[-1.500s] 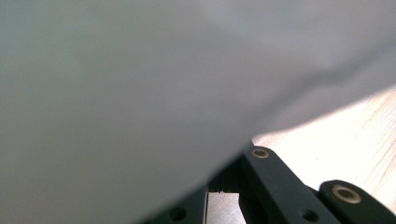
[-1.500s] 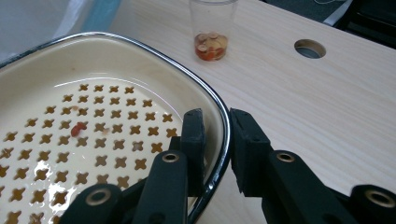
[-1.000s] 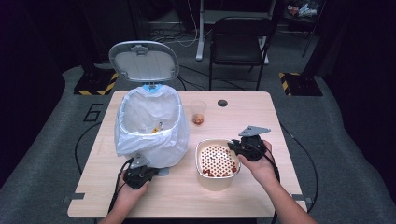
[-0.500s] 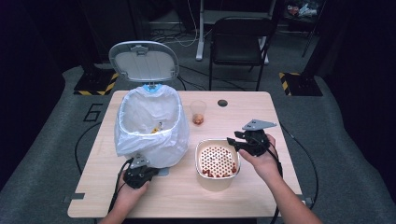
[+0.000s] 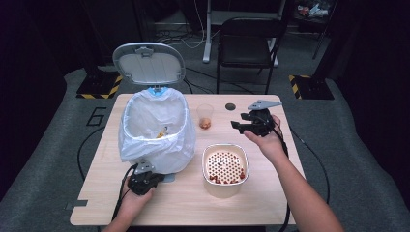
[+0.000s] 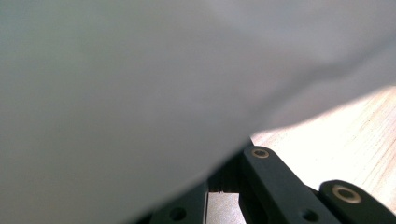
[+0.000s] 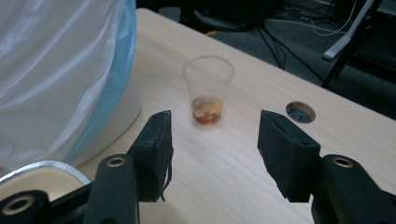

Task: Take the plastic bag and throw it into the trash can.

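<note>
A clear plastic cup with a little reddish residue at its bottom stands at mid-table. My right gripper hovers to its right, pointed at it from a short way off. It is open: its jaws have just been opening, with nothing between them. A white bowl with a perforated insert and red bits sits in front of it, its rim close by my jaws. My left gripper rests at the foot of a bin lined with a white bag; the bag hides its tips.
The bin's grey lid stands open at the far left of the wooden table. A round cable hole lies just beyond the cup. A black folding chair stands behind the table.
My right gripper has left the bowl's right rim, risen and moved toward the far side near the cup, and its jaws have spread. The left hand has stayed put.
</note>
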{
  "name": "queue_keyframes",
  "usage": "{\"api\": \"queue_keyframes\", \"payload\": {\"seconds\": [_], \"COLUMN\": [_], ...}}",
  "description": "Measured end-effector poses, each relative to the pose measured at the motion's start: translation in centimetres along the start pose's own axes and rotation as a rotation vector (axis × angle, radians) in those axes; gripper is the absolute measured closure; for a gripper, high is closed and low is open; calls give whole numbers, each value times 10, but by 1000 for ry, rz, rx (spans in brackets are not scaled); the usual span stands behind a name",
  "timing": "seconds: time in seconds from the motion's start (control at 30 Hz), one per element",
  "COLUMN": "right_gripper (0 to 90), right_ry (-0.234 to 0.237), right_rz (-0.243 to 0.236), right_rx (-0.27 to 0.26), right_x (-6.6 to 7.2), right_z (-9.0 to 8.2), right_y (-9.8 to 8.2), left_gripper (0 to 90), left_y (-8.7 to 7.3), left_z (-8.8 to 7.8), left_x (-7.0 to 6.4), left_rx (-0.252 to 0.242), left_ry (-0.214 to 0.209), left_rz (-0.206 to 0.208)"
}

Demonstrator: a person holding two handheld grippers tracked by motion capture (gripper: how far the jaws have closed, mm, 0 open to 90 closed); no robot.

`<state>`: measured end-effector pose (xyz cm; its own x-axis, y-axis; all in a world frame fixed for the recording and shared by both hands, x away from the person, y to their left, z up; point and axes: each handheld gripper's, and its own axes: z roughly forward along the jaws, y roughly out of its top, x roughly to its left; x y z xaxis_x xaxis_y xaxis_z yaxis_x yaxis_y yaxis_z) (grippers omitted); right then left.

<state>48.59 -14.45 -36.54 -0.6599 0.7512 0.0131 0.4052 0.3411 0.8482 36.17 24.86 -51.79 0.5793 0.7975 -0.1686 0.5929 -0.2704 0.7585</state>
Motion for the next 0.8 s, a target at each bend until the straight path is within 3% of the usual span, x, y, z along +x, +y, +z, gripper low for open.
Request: {"api": "queue_keyframes", "payload": {"seconds": [0.43,0.8], "right_gripper": [351,420], "right_ry": [-3,-10], "right_rz": [0,0], "right_rx": [-29,8], "right_x": [-9,-13], "right_z": [41,72], "right_y": [33,47], "left_gripper": [900,900], "left_y": [0,-1], "left_z": [0,0], "left_x": [1,1], "left_rx": [-6,-9], "left_ry": [-9,-11], "left_rz": [-11,-16]}}
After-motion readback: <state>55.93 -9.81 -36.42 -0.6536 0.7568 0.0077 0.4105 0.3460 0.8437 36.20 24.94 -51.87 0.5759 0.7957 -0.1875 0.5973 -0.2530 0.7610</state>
